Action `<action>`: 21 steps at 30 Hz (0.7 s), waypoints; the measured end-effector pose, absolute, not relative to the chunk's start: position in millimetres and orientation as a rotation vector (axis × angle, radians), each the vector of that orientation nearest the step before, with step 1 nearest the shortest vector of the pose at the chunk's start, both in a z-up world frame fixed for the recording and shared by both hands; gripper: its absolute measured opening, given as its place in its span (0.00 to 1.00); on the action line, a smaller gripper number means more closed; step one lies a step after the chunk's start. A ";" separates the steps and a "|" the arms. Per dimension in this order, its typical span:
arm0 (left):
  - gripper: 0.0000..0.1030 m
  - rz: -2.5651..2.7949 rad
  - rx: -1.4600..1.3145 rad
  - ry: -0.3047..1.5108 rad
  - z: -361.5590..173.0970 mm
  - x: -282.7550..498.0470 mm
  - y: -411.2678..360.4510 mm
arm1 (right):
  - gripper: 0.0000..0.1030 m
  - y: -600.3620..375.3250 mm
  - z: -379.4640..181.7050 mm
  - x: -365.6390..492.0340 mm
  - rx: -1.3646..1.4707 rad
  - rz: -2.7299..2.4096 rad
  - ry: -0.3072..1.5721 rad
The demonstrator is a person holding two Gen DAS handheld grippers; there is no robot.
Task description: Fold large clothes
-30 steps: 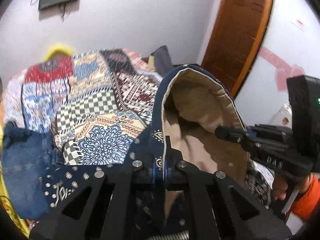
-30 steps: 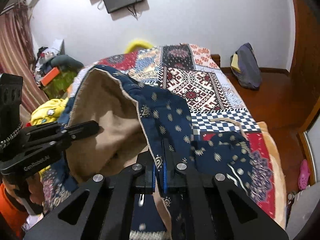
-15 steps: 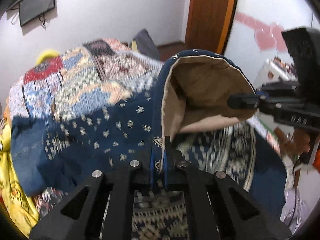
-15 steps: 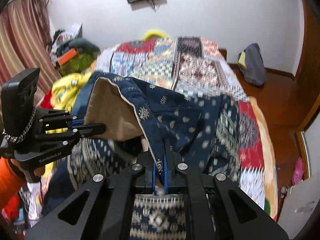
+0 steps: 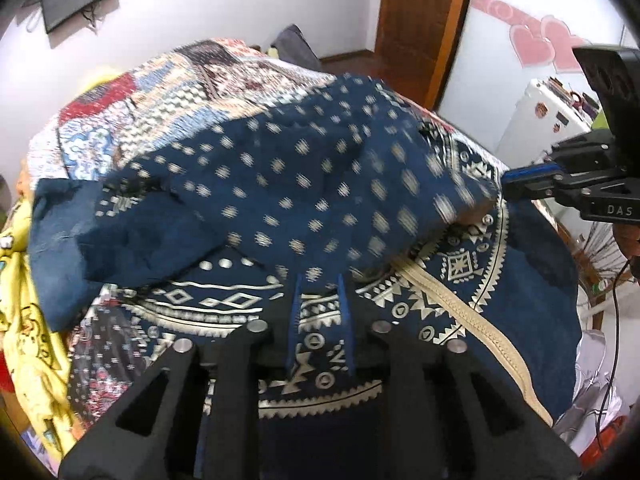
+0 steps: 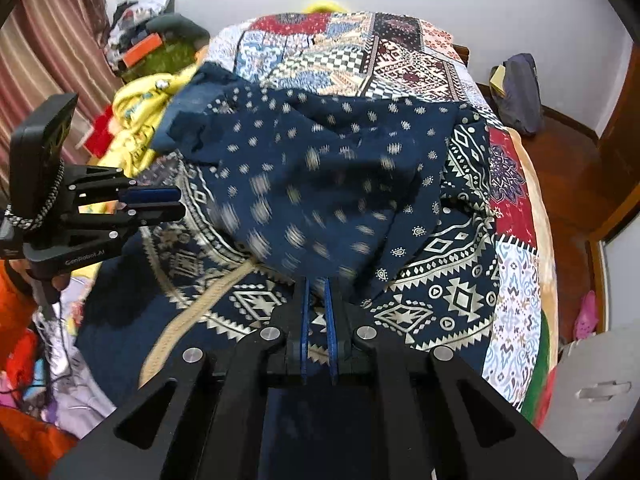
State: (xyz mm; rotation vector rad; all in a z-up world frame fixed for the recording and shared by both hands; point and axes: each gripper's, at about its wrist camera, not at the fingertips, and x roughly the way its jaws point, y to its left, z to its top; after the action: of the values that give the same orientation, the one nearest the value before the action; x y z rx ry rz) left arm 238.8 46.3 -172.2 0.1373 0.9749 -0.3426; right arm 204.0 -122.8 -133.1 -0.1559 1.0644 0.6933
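Navy patterned garment (image 5: 304, 184) spread on the patchwork bedspread (image 6: 360, 52), its upper part folded over the lower, blurred.

The left gripper (image 5: 318, 304) points down at the garment, its jaws opening, with no cloth pinched between them. The right gripper (image 6: 316, 308) stands with a narrow gap between its blue pads, the fold's edge just ahead of its tips, nothing visibly clamped. Yellow cloth (image 6: 140, 120) lies heaped beside the garment. A wooden door (image 5: 420, 20) stands beyond the bed.
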 end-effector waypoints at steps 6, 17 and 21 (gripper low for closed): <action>0.46 -0.287 0.124 0.896 -153.0 246.7 53.0 | 0.32 -132.8 -115.5 209.9 -0.102 0.655 0.995; 0.51 -0.207 0.048 1.078 -230.7 285.7 50.2 | 0.48 -124.6 -196.2 253.2 -0.068 0.504 1.190; 0.55 -0.212 -0.016 1.084 -239.0 277.4 68.4 | 0.49 -134.2 -208.9 252.5 -0.041 0.507 1.220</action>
State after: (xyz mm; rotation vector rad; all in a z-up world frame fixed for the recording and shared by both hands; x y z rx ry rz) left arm 277.4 68.4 -239.0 -0.0156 1.0840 -0.2125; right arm 252.5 -134.2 -208.9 -0.0414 1.2204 0.5069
